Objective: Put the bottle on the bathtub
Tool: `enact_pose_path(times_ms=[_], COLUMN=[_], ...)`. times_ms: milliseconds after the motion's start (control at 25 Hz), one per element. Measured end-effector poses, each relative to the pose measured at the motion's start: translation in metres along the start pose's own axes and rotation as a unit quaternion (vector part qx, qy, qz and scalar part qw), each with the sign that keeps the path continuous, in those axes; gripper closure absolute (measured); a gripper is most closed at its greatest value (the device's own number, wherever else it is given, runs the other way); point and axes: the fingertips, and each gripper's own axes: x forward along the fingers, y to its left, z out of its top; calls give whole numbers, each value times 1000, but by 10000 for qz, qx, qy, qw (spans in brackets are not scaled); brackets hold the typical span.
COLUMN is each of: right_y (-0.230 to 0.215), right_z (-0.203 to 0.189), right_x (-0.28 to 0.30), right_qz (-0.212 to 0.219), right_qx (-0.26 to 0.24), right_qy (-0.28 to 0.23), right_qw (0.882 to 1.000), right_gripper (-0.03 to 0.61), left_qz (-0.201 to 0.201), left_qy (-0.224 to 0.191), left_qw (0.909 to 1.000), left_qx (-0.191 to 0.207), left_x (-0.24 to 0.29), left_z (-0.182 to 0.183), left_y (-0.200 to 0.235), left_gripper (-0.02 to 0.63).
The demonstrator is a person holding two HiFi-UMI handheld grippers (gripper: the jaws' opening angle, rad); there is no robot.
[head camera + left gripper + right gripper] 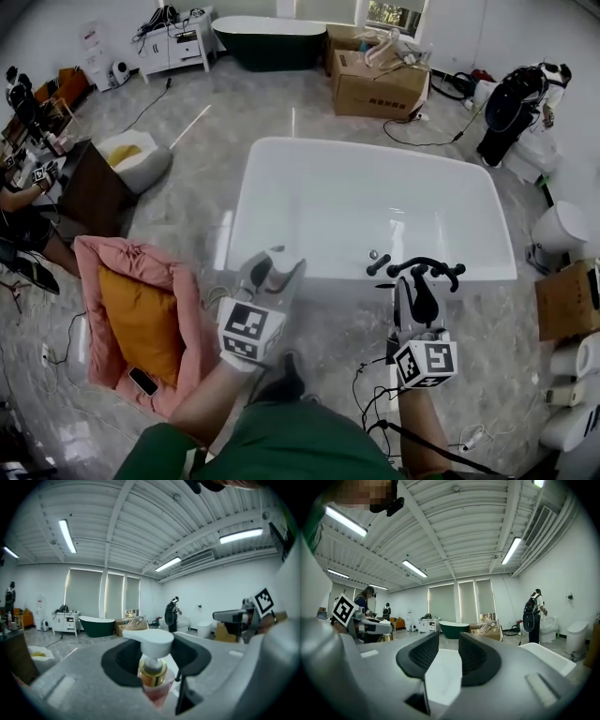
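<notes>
1. The left gripper point(154, 660) is clamped on a clear pink pump bottle point(151, 644) with a gold collar and a white pump head, which stands upright between its jaws
2. The right gripper point(449, 660) has its jaws slightly apart, with nothing held between them
3. The white rectangular bathtub point(375, 150) lies just ahead of both grippers; the bottle is held at its near rim, to the right gripper's left, and I cannot tell whether it touches

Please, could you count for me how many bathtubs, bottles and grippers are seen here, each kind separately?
Bathtubs: 2 (white bathtub, dark green bathtub)
Bottles: 1 (bottle, held between the left gripper's jaws)
Grippers: 2 (left gripper; right gripper, with nothing between its jaws)
Total: 5
</notes>
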Motion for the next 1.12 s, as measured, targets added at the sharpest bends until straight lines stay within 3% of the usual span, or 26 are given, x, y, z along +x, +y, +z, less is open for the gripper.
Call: enact_pose_path(times_ms=[600,840,1120], right_y=[-8,-30,-67], right_z=[-29,-44,-74], right_x=[77,94,106], right_qz=[-375,-361,30], right_qx=[-36,-73,-56], right_qy=[395,480,768], right_qw=[9985,9982,9970], right_gripper=[456,456,456], left_qz=[-387,-442,-220], left_qy=[311,346,500], left_qw=[9988,9983,9978], left_qx=[18,-180,-369], left_x=[79,115,163], left_z=[-36,-58,-100], left_y=[55,48,23], left_gripper=[437,436,434])
